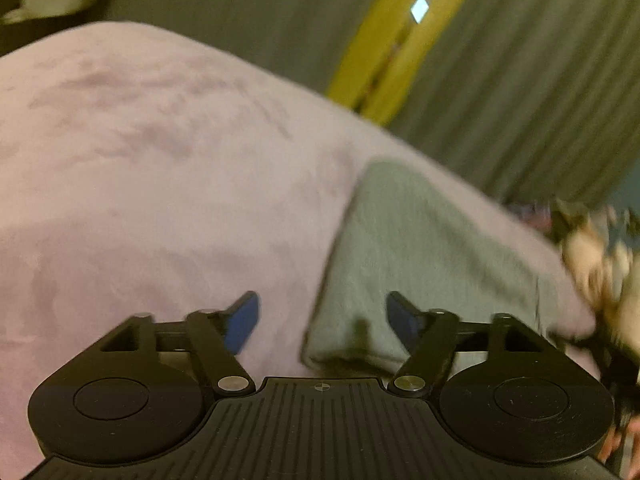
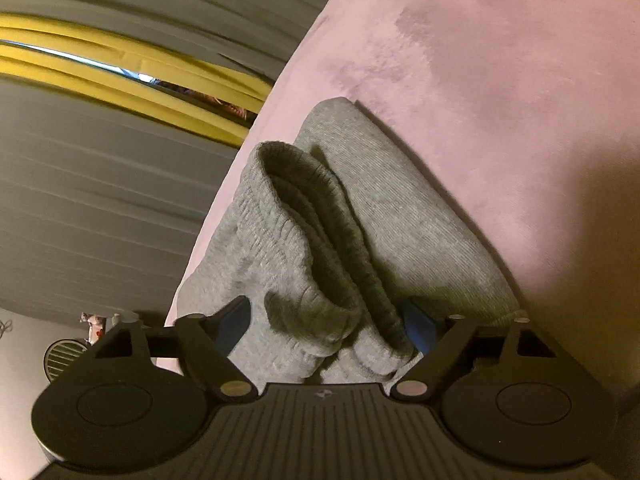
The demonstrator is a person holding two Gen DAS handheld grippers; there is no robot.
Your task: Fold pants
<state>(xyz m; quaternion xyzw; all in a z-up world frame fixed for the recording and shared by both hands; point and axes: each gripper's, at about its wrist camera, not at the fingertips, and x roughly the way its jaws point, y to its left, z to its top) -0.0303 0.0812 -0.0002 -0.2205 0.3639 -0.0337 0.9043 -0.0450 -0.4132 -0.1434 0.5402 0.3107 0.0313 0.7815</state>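
Grey pants (image 1: 416,248) lie folded flat on a pink blanket (image 1: 160,168), toward its right edge. My left gripper (image 1: 322,304) hovers over the near left corner of the pants. It is open, and its blue pads (image 1: 242,324) have nothing pinched between them. In the right wrist view the pants (image 2: 384,200) show a bunched ribbed waistband (image 2: 304,232) standing up in folds. My right gripper (image 2: 324,308) is open around that bunch. The cloth lies between the fingers and hides part of the right pad (image 2: 418,326).
Grey pleated curtains (image 1: 500,92) and a yellow strip (image 1: 384,52) hang behind the blanket-covered surface (image 2: 500,100). A blurred hand (image 1: 592,264) is at the right edge of the left wrist view. A round grille (image 2: 64,356) stands low on the left.
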